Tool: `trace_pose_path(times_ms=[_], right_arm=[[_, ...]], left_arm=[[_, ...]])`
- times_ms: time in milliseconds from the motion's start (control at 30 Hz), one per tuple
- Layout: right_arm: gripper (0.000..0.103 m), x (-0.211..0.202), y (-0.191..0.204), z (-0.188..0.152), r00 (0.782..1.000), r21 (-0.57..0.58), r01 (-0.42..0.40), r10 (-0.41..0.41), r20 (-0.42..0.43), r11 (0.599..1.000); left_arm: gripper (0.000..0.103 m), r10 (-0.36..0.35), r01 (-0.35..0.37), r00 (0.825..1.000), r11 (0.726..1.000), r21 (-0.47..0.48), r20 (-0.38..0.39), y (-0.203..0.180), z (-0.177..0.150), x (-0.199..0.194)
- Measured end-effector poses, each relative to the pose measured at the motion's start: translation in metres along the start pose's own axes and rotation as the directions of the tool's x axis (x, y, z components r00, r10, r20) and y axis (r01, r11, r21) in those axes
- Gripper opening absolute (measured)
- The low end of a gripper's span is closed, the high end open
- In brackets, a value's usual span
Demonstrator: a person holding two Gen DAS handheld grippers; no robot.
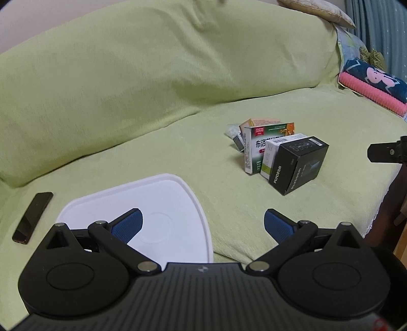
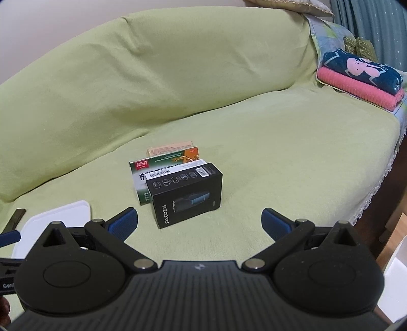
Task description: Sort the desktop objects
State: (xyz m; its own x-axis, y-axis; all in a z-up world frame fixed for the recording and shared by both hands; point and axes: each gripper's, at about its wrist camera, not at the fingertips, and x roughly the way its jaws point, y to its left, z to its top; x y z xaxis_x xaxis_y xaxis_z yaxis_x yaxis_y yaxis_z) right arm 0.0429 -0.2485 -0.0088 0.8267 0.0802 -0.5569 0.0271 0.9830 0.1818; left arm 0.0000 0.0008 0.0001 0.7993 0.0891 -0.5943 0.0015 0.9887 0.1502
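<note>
Green sofa cover (image 2: pixel 254 132) carries boxes (image 2: pixel 178 183) bunched upright, touching, mid-seat. White tray (image 1: pixel 178 188) lies left, bare where visible; dark bar (image 1: pixel 33 216) beside it. Left gripper (image 1: pixel 203 224), right gripper (image 2: pixel 199 221): jaws spread, holding nothing. Sorted stack or unsorted heap: cannot tell.

— What sort of place is this?
— A home, a living room by the look of it: a sofa (image 2: pixel 178 76) under a green cover, folded towels (image 2: pixel 361 76) on its arm, a curtain (image 2: pixel 376 20) behind.
</note>
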Motion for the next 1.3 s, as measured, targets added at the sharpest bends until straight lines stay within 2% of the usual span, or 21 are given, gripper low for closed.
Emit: trace_pose_path(times_ms=[100, 200, 267, 333, 467, 667, 867, 1067, 1300], right_arm=[[0.103, 0.004, -0.004, -0.002, 0.999, 0.008, 0.03, -0.03, -0.014, 1.0], [0.103, 0.022, 0.013, 0.002, 0.997, 0.028, 0.04, -0.038, -0.069, 0.999], [0.103, 0.023, 0.015, 0.001, 0.997, 0.048, 0.042, -0.038, -0.064, 0.998], [0.103, 0.021, 0.012, -0.001, 0.999, 0.081, 0.017, -0.014, -0.049, 0.997], [0.103, 0.015, 0.011, -0.004, 0.999, 0.131, 0.02, -0.014, -0.052, 0.991], [0.103, -0.005, 0.015, -0.007, 0.999, 0.103, 0.005, 0.0, -0.045, 0.995], [0.103, -0.024, 0.002, -0.002, 0.999, 0.051, -0.031, 0.032, -0.031, 0.998], [0.103, -0.027, -0.013, -0.005, 0.998, 0.095, -0.059, 0.062, -0.033, 0.994], [0.103, -0.016, -0.013, -0.009, 0.997, 0.146, -0.059, 0.065, -0.039, 0.988]], left_arm=[[0.102, -0.031, 0.03, 0.999, 0.999, -0.023, -0.011, 0.009, 0.0, 0.0], [0.102, -0.062, 0.061, 0.998, 0.997, -0.047, -0.022, 0.019, -0.001, 0.001], [0.102, -0.082, 0.08, 0.996, 0.995, -0.062, -0.029, 0.025, -0.001, 0.001], [0.102, -0.093, 0.091, 0.994, 0.995, -0.047, -0.048, 0.024, 0.003, 0.009], [0.102, -0.116, 0.116, 0.991, 0.993, -0.005, -0.062, 0.02, 0.008, 0.022], [0.102, -0.102, 0.101, 0.994, 0.995, -0.023, -0.034, 0.012, 0.003, 0.009], [0.102, -0.016, 0.016, 1.0, 0.998, -0.062, 0.0, 0.006, -0.007, -0.023], [0.102, 0.036, -0.036, 0.999, 0.998, -0.053, 0.005, 0.005, -0.012, -0.049], [0.102, -0.019, 0.021, 0.999, 0.997, -0.075, 0.026, 0.013, -0.007, -0.034]])
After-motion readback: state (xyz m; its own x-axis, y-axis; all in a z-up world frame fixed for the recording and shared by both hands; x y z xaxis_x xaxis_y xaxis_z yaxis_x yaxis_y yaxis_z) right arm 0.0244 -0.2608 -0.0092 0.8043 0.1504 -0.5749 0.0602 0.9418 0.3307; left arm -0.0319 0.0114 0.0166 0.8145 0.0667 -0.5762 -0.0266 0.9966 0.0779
